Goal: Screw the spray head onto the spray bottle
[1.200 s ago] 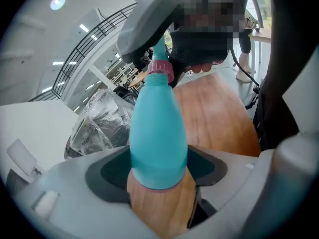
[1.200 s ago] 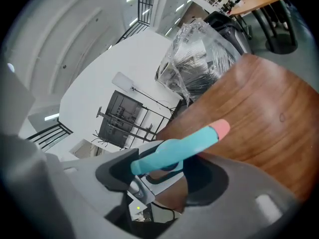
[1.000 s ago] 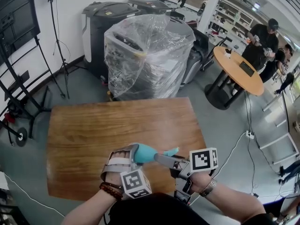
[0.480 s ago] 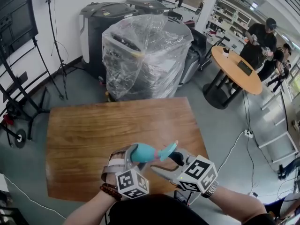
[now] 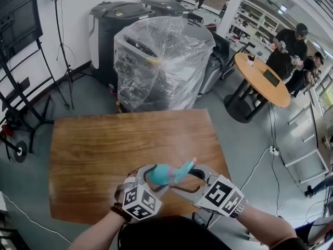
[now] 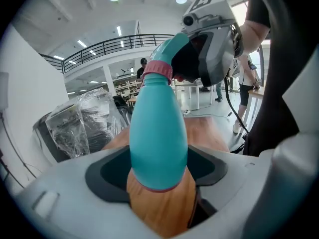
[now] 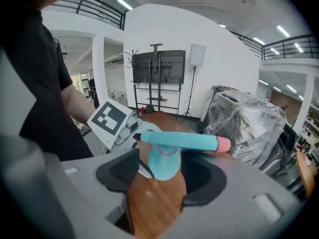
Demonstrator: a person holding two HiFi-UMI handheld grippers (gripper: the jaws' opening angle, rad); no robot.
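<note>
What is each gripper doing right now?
Left gripper: closed on the spray bottle.
Right gripper: closed on the spray head.

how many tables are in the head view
2. A rectangular wooden table lies just ahead, below the camera; a round table stands farther back at the right. Others may be hidden behind the plastic-wrapped machine.

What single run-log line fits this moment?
step: screw-on | left gripper: shut on bottle, held over table | right gripper: shut on spray head at bottle neck | thread seating: cannot tell
</note>
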